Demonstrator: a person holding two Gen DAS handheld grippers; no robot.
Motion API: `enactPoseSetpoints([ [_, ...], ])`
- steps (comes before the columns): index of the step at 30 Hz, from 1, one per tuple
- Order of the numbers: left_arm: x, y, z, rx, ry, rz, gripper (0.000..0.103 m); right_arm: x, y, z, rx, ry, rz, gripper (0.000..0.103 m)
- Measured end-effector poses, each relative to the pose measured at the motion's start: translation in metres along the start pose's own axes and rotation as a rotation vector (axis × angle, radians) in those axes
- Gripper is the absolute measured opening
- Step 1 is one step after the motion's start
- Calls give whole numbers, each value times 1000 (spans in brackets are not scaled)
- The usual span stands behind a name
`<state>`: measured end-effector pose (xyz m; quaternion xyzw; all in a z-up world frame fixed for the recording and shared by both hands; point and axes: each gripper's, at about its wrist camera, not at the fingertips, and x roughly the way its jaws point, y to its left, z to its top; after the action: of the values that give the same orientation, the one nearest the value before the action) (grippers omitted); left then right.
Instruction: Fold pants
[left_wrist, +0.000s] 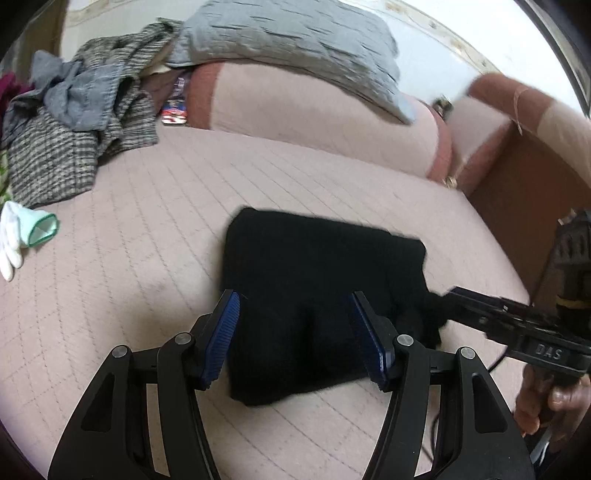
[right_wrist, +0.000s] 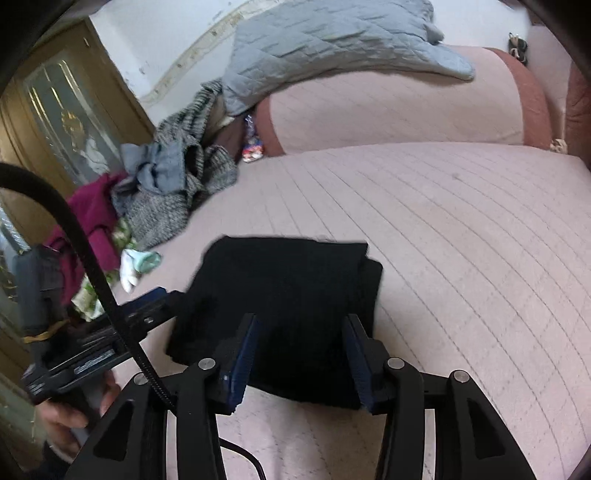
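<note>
Left wrist view: the folded black fabric pants (left_wrist: 314, 295) are lying as a compact, roughly square bundle on the pink quilted sofa seat (left_wrist: 147, 229). The left hand-held gripper (left_wrist: 295, 332) is hovering over the bundle's near half, blue pads spread wide to either side of the cloth, pressing nothing; it is released. The right hand-held gripper (left_wrist: 439, 295) is coming in from the right edge, its tips at the bundle's right corner; whether they are touching is hard to tell against the black. A white glove with a green cuff (left_wrist: 26, 232) and a heap of grey knitted clothes (left_wrist: 74, 122) are sitting well apart on the left.

Right wrist view: the right hand-held gripper (right_wrist: 301, 354) is standing partly open above the pants' (right_wrist: 288, 295) near edge, pads apart from the cloth, holding nothing. The left hand-held gripper (right_wrist: 162, 299) is reaching in at the bundle's left side.

Judgement: the fold is looking finished or nearly so. To do this step well, both grippers should be lifting away cleanly without snagging an edge, or pressing the top layer flat so the stack is keeping its square shape.
</note>
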<state>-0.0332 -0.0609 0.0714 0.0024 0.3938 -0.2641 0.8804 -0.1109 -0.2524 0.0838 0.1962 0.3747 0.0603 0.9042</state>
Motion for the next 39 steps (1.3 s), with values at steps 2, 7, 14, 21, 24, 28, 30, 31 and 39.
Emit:
enactPoseSetpoints([
  [2,7,-11,-6,38,19,-1,61,7,-1,-7,2,35,25,45],
  [7,15,-27,-18,80,42,-16,61,13,16,-17,-109,47,-17,10],
  [14,21,-42,-29,128,49,-24,61,24,7,-32,-112,112,-69,8],
  [21,21,-34,-25,75,50,-54,61,-7,-1,-17,-6,-2,-37,8],
  [24,22,-36,-26,74,45,-51,61,-13,10,0,-33,-52,-18,9],
  [28,23,-35,-25,66,44,-58,61,10,25,14,-78,-24,-16,9],
  [30,23,-35,-25,62,46,-63,61,26,28,18,-85,-4,-14,9],
  [31,23,-34,-25,61,45,-65,61,36,26,20,-76,10,-32,9],
  [39,22,-34,-25,54,41,-72,61,56,5,17,22,33,-38,10],
])
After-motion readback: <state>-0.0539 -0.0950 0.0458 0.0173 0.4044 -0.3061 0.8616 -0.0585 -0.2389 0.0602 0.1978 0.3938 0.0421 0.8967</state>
